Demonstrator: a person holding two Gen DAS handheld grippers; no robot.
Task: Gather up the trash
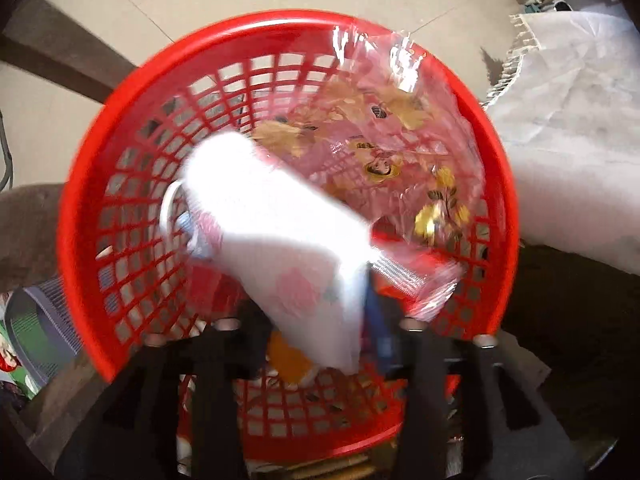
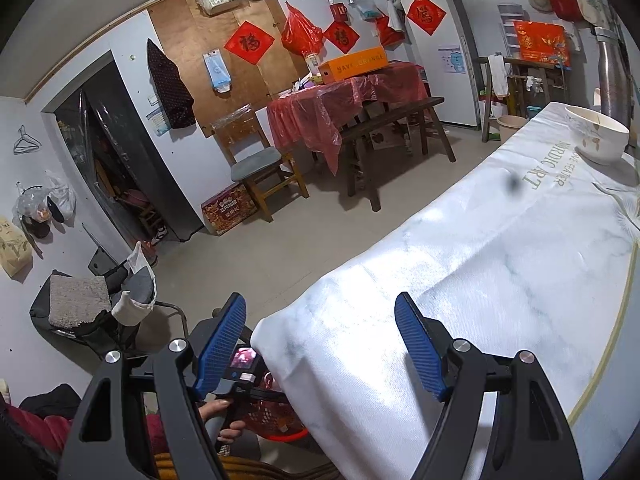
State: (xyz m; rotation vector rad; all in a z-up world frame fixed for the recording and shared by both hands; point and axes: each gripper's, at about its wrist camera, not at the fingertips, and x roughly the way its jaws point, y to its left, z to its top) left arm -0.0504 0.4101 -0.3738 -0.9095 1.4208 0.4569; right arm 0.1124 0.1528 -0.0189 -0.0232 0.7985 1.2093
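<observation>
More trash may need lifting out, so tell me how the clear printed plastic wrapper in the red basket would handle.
The clear printed plastic wrapper looks thin and creased, so probably floppy and very light. Its glossy glare suggests slippery film. Draped against the red mesh basket, it would likely crumple rather than slide.

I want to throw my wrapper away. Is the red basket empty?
Not empty. The red basket already holds a clear printed wrapper and other scraps.
</observation>
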